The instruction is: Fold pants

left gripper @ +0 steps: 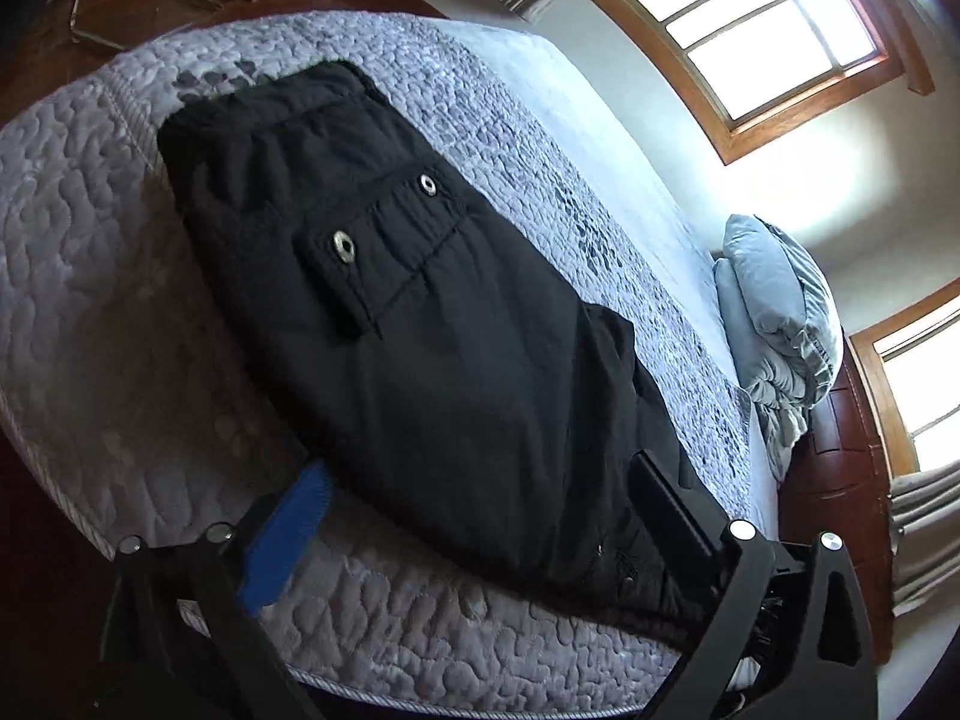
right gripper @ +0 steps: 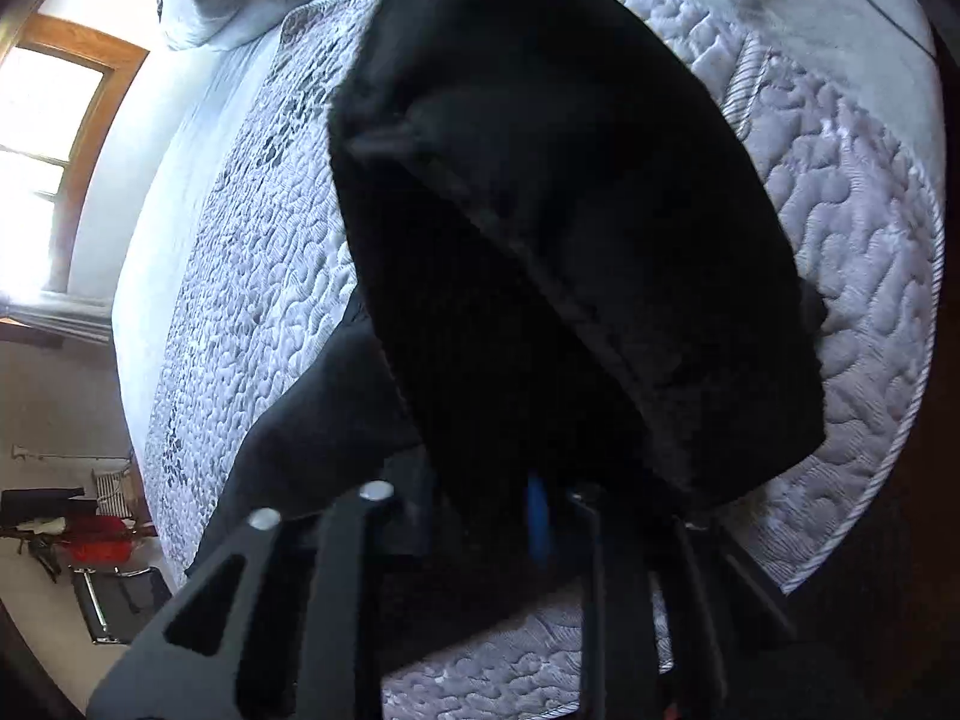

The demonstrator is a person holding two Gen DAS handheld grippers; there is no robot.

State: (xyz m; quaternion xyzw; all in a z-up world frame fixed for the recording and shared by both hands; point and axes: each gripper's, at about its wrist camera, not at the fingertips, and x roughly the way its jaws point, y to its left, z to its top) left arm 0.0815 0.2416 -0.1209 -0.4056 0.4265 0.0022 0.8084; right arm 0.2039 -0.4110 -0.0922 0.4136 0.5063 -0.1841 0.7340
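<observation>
Now my right gripper (right gripper: 534, 516) pinches a raised flap of the black pants (left gripper: 420, 324) to carry it over, while my left gripper (left gripper: 480, 492) hovers spread wide at the mattress (left gripper: 90, 276) edge, free to steady.

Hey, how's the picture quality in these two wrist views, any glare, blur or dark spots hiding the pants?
Left wrist view: the window is blown out, fisheye bends the mattress, yet the pants show snaps and seams. Right wrist view: the pants are a near-featureless, slightly blurred black mass, hiding the right tongs' tips; another window glares.
</observation>
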